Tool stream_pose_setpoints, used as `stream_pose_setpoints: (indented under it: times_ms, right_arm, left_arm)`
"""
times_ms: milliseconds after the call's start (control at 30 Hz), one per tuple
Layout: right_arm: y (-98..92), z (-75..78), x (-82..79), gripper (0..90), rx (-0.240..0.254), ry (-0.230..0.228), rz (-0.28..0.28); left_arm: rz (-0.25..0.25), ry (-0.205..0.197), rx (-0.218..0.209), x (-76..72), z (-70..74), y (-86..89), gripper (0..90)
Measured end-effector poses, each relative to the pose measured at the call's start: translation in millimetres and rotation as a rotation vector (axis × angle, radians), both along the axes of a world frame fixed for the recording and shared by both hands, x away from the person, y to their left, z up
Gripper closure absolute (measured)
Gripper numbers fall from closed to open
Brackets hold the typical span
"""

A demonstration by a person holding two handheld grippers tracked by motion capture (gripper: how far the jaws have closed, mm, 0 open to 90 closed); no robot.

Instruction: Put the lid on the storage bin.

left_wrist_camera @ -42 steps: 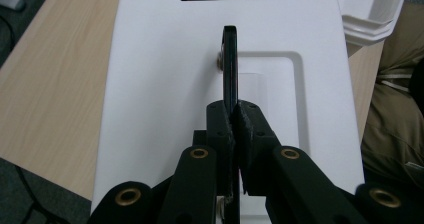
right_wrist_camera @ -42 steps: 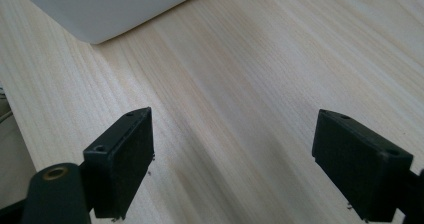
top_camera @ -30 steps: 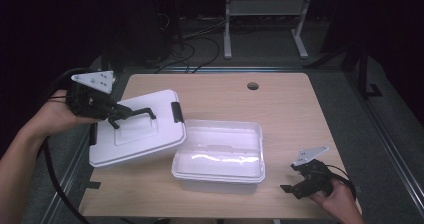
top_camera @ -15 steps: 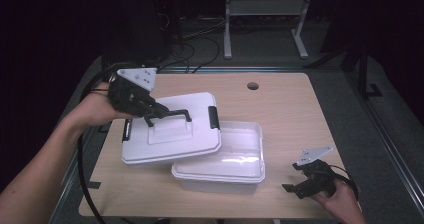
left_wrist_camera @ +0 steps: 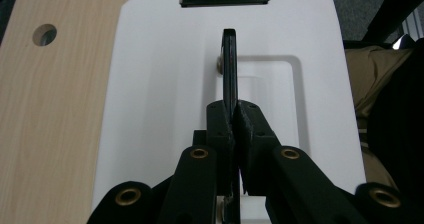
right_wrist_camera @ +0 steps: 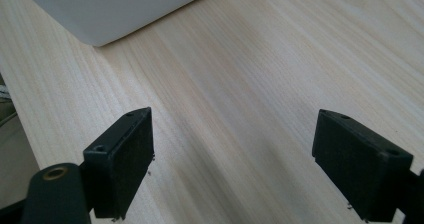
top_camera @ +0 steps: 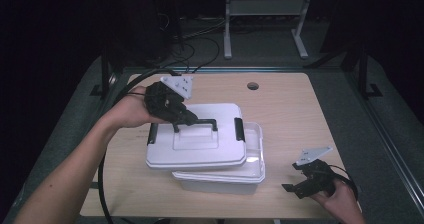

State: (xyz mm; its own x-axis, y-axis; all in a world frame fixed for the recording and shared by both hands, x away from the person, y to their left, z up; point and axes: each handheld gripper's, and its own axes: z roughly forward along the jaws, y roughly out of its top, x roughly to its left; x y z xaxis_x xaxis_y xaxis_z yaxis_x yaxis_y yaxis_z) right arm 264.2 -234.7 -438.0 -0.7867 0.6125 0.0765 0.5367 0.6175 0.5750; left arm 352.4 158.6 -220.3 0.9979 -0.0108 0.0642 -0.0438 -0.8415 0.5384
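Lid [top_camera: 197,144] carried by its black handle [top_camera: 196,124]
Left gripper [left_wrist_camera: 234,111] pinches the handle at frame centre; right gripper [right_wrist_camera: 232,159] spread, lower right; no writing is legible.

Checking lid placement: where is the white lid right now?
In the high view, the white lid hangs by its handle from the left hand-held gripper, partly over the open box, left of centre.

The right hand-held gripper [right_wrist_camera: 235,159] gapes over the table [right_wrist_camera: 260,84]; perhaps the box [right_wrist_camera: 110,9] corner beyond.
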Motion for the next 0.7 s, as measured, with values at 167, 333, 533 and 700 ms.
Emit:
stream_pose_setpoints:
  times_ms: [167,333,533,700]
  right_arm:
    - [0.7,-0.3,-0.3,16.3,-0.004,0.002,0.003]
    - [-1.1,0.2,-0.9,16.3,-0.004,-0.001,0.002]
    - [-1.9,-0.4,-1.1,16.3,-0.007,0.002,-0.003]
    - [-2.0,-0.3,-1.5,16.3,-0.006,-0.002,-0.001]
  left_arm:
    - [-0.029,0.002,0.004,-2.2,-4.8,-17.6,85.2]
    - [-0.051,0.0,0.008,-4.3,-9.3,-32.3,85.2]
    - [-0.074,0.013,0.019,-5.8,-15.8,-47.6,85.2]
    - [-0.082,0.024,0.035,-5.6,-22.8,-55.9,85.2]
